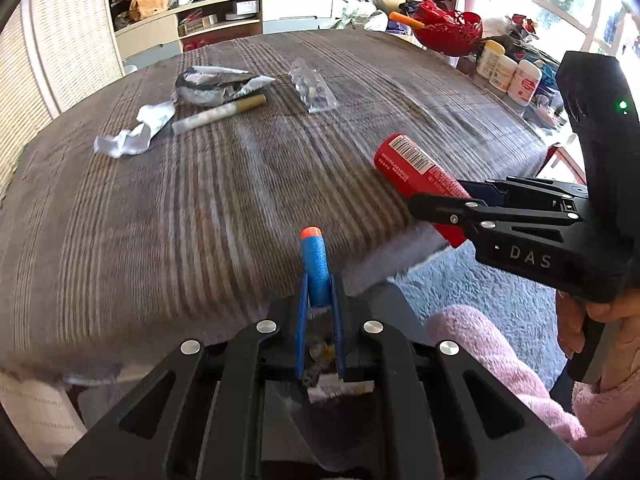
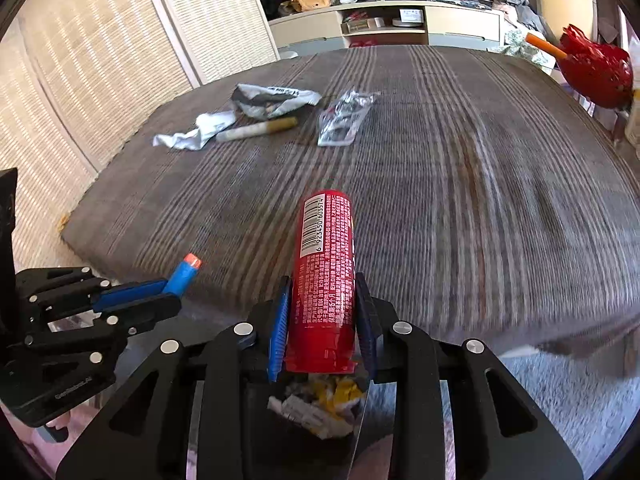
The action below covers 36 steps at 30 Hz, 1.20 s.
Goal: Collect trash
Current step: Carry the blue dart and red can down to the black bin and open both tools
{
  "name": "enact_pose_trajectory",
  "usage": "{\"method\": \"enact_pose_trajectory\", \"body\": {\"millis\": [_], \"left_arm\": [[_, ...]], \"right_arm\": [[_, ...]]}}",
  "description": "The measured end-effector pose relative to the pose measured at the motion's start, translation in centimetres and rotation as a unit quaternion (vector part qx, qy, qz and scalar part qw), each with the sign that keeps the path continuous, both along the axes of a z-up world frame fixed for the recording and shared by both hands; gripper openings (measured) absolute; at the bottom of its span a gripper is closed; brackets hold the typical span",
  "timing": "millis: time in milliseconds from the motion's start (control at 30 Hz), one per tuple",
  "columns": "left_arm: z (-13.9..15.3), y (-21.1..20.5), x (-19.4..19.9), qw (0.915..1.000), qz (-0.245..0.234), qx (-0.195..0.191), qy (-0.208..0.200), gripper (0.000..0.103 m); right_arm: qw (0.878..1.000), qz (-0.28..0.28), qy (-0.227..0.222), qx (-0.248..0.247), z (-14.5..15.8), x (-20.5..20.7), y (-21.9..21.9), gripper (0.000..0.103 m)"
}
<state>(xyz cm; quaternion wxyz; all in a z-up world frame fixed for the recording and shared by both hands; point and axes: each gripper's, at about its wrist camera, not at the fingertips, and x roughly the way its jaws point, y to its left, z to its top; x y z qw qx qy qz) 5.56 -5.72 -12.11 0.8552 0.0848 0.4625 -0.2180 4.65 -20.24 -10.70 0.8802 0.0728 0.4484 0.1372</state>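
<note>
Red tube barcode: 6 923450 603574

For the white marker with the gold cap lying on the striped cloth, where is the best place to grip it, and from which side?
Grip the marker at mid-barrel, from above, fingers across its length. It lies flat; the crumpled white paper crowds its white end.

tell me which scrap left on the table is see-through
The clear plastic wrapper, lying rightmost of the four pieces. The silver bag, white paper and marker pen are all opaque.
</note>
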Motion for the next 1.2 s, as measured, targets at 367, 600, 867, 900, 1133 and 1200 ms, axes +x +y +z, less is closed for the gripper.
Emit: {"method": "enact_pose_trajectory", "body": {"millis": [367,600,867,900,1133,1200], "left_arm": [[-2.7,2.0,-5.8,0.9974,0.048,-0.044,0.032,0.01],[-5.4,1.8,-7.4,0.9937,0.072,-0.064,0.057,0.01],[-9.0,1.3,-8.5,0.9915,0.076,-0.06,0.087,0.01],[-9.4,1.3,-8.5,0.9917,0.076,-0.056,0.088,0.01],[-10.2,1.1,-7.9,0.991,0.072,-0.055,0.098,0.01],[-10.4,1.1,-7.8,0.99,0.071,-0.058,0.107,0.011]], "right_arm": [[1.0,0.013,0.02,0.013,-1.8,-4.5,1.0,0.031],[0.998,0.016,0.058,0.024,-4.8,-6.2,1.6,0.031],[0.997,0.014,0.08,0.015,-6.8,-7.5,2.3,0.031],[0.996,0.014,0.083,0.015,-7.0,-7.5,2.3,0.031],[0.995,0.005,0.095,0.019,-7.6,-7.1,2.2,0.031],[0.995,0.002,0.098,0.023,-7.5,-6.8,2.2,0.032]]}}
